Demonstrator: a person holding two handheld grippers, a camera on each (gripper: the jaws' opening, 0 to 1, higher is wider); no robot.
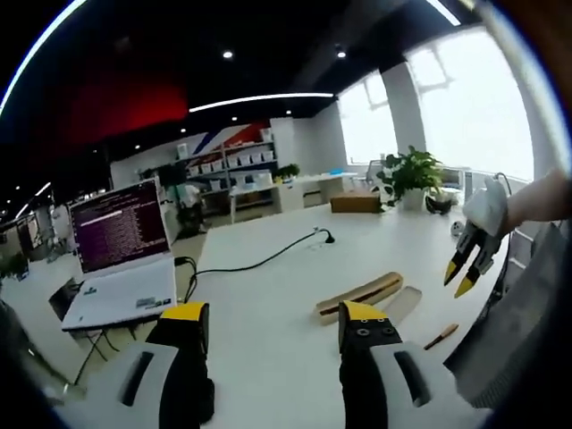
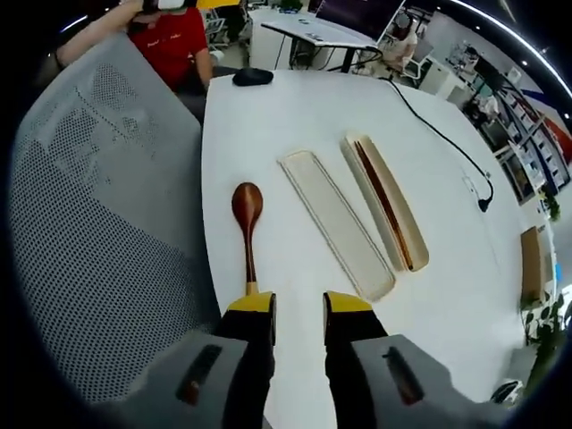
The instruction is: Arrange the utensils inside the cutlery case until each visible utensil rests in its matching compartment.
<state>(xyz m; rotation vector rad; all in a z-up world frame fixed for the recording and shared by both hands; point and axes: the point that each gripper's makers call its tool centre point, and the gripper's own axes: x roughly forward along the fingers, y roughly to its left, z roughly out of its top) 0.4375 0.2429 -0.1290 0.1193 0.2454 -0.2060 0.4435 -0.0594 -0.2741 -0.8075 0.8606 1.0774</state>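
A wooden spoon (image 2: pixel 248 207) lies on the white table (image 2: pixel 268 116), bowl away from me, its handle end just ahead of the left jaw of my right gripper (image 2: pixel 298 306), which is open and empty. Right of the spoon lie the flat cream lid (image 2: pixel 335 223) and the cutlery case (image 2: pixel 386 204), with dark chopsticks inside the case. In the left gripper view the case (image 1: pixel 362 293), lid (image 1: pixel 402 302) and spoon handle (image 1: pixel 442 336) sit ahead to the right. My left gripper (image 1: pixel 273 317) is open and empty above the table. The right gripper (image 1: pixel 465 268) hangs at the right.
An open laptop (image 1: pixel 121 259) stands at the left with a black cable (image 1: pixel 259 264) running across the table. A potted plant (image 1: pixel 409 172) is at the far edge. A grey mesh chair (image 2: pixel 98 223) is beside the table, a black mouse (image 2: pixel 253 77) and a person in red (image 2: pixel 174 40) beyond.
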